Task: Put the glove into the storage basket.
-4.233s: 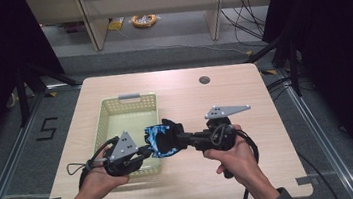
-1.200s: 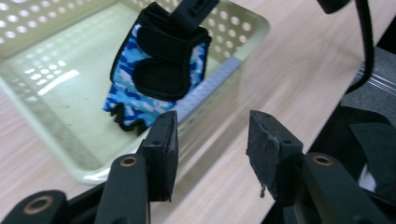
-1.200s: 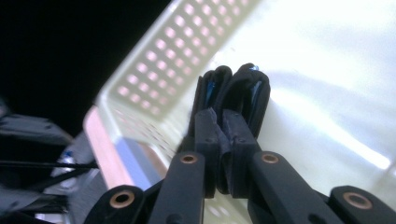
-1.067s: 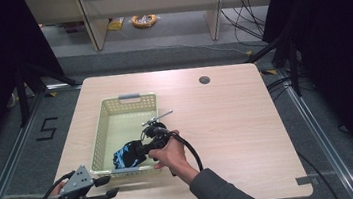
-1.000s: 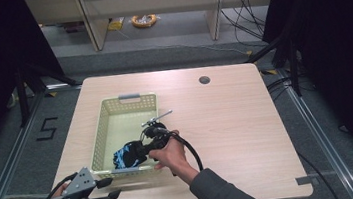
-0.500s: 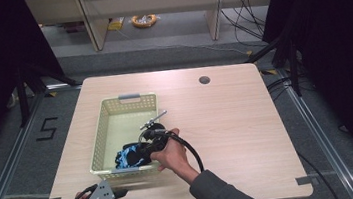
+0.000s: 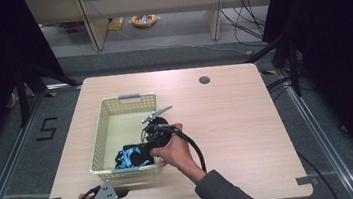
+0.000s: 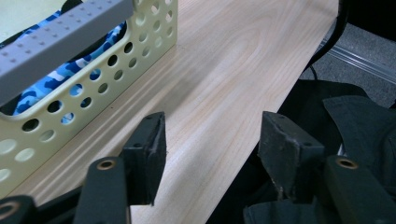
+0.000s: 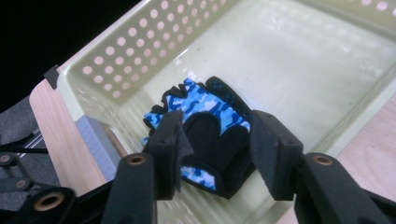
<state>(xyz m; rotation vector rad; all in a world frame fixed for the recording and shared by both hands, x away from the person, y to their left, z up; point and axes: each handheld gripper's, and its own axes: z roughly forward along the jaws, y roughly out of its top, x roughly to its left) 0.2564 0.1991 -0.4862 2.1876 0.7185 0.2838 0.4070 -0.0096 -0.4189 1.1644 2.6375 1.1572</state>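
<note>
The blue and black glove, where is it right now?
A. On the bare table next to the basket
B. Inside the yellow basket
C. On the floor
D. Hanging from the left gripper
B: the right gripper view shows the glove lying on the bottom of the basket, with the right gripper open just above it.

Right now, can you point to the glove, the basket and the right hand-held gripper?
glove (image 9: 212,123): right gripper view, its black palm.
basket (image 7: 127,103): high view, its far rim.
right hand-held gripper (image 9: 217,154): right gripper view, midway between its open jaws.
</note>
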